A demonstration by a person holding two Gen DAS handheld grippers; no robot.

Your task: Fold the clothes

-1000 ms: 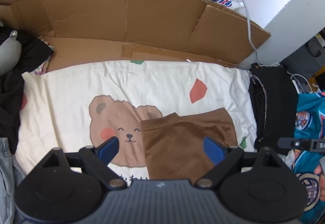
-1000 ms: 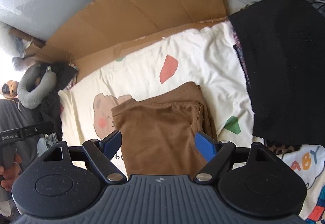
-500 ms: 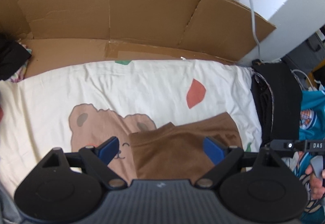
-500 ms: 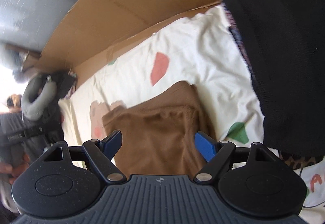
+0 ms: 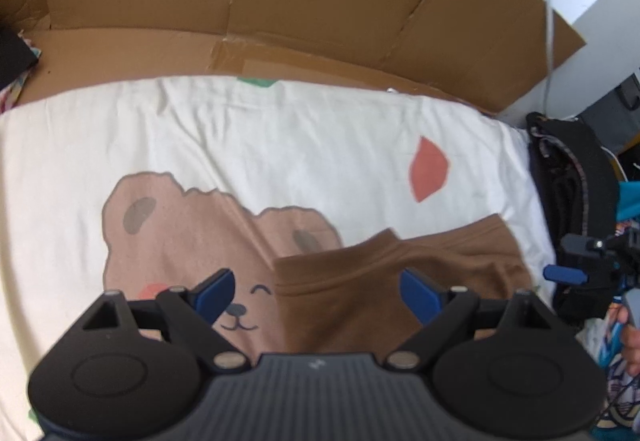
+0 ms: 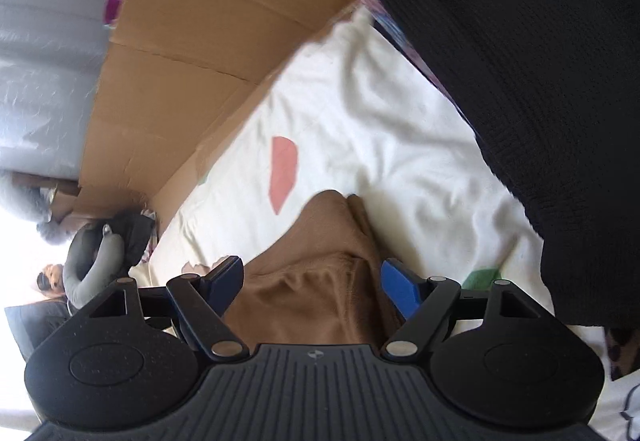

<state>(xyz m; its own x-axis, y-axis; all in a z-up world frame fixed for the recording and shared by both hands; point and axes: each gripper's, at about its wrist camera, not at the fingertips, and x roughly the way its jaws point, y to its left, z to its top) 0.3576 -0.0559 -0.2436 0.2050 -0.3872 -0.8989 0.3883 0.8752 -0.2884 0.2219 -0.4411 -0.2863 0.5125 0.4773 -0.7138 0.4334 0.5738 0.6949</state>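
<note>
You have closed in on the folded brown garment point(image 5: 384, 293), which lies on the bear-print sheet point(image 5: 240, 145) and now fills more of both views, so a pickup looks next. Your left gripper point(image 5: 320, 291) hovers low, jaws spread and empty; your right gripper point(image 6: 312, 281), at the garment's 3 o'clock edge, tilts steeply, jaws also apart, perhaps touching cloth.

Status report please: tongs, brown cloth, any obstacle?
Left tongs open, right tongs open, both empty. Brown cloth folded on sheet. Black garment lies beside it.
</note>
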